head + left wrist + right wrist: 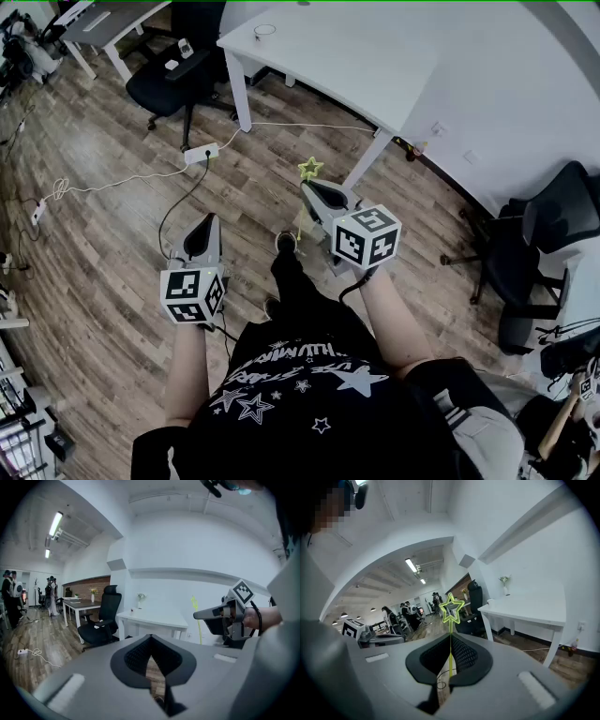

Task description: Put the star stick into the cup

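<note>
The star stick [310, 168] is a thin yellow-green rod with an outlined star on top. It stands upright in my right gripper [316, 195], which is shut on the rod. In the right gripper view the star [451, 607] rises just above the jaws of the right gripper [450, 644]. My left gripper [204, 223] is held out at the left, shut with nothing in it, and the left gripper [150, 641] shows only a thin slit. From there the stick [195, 616] and the right gripper [208, 615] appear at the right. A small round white vessel [265, 30] stands on the far white table [356, 66].
I stand on a wooden floor. A black office chair [173, 80] is beside the table, and a power strip with cables [202, 153] lies ahead. More black chairs [548, 230] stand at the right. Several people [396, 613] are far down the room.
</note>
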The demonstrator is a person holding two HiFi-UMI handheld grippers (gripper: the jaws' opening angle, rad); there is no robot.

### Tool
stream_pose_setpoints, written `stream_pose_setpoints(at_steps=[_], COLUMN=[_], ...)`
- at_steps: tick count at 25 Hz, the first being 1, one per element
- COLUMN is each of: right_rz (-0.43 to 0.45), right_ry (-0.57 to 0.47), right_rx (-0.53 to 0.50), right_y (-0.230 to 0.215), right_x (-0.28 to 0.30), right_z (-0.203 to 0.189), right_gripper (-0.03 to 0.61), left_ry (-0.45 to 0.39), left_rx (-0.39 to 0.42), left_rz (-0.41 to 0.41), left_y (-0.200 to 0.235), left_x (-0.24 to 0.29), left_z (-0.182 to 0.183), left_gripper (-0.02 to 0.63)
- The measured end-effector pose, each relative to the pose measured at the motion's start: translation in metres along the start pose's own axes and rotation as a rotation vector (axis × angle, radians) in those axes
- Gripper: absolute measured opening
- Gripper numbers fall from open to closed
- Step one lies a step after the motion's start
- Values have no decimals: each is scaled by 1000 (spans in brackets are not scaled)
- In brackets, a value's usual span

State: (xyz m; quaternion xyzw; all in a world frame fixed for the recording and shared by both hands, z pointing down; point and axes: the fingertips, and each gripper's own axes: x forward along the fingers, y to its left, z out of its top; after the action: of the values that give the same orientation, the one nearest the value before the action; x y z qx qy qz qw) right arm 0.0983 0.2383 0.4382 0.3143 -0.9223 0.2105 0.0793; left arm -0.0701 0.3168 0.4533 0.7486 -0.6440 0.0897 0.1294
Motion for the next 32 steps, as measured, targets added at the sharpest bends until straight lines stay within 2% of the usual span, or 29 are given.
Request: stream_pose_setpoints(at_steps=[13, 21, 26, 32], right_rz=[1, 0, 12, 29], right_ry=[15, -22, -22, 6], right_rx=[23, 68, 69, 100], right_y=[-11, -29, -44, -76], right_x=[0, 8, 25, 73], right_z=[-10, -1, 10, 23], right_gripper=[20, 21, 21, 21], left_ry=[19, 11, 6, 36], left_rx=[-34, -25, -20, -29], left_rz=[12, 14, 15, 23], left_y=[-6, -5, 0, 20], left_x=[3, 18, 43, 88], left_z=[-8, 1, 12, 18], left_gripper=[3, 3, 3, 3])
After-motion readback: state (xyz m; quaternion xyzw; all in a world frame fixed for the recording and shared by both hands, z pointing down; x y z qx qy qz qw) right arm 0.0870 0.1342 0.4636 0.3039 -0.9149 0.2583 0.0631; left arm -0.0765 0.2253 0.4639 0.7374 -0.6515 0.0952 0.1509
